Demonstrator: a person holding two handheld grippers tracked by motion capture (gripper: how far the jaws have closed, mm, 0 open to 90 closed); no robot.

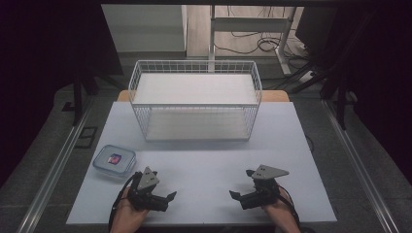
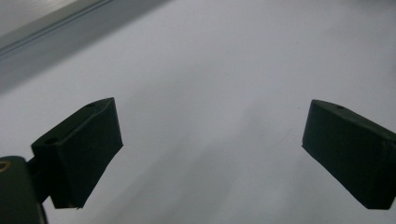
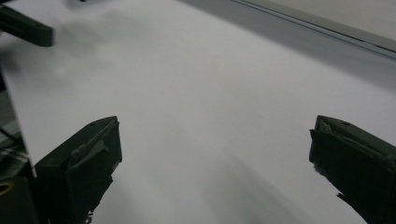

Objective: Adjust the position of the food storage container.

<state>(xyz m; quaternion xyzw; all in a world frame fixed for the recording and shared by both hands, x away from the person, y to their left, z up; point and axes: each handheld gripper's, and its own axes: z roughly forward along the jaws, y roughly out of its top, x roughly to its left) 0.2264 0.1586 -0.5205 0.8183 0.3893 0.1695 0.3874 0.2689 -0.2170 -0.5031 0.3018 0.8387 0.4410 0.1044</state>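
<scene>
Container: a small clear lidded box (image 1: 114,160) with a red-and-blue label or item showing through the lid sits at the table's near-left corner, just beside my left gripper, not touching it.
Handling: I judge it light and rigid plastic with smooth, slippery walls — I would take it across its short sides, below the lid rim, rather than pinch the lid.
Left gripper: held low over the table (image 1: 204,165) near the front edge, my left gripper (image 1: 163,200) has its jaws spread wide with nothing between them; its own view looks across bare white board.
Right gripper: my right gripper (image 1: 239,198), well apart from the box on the near right, also stands with jaws wide and nothing held.
Basket: a white wire basket (image 1: 195,99) stands at the far middle of the table, apparently nothing inside.
Surface: matte white board, flat and uncluttered — a box should slide easily on it if nudged.
Room: dark surroundings, grey floor, metal rails either side, cables and a desk frame behind.
</scene>
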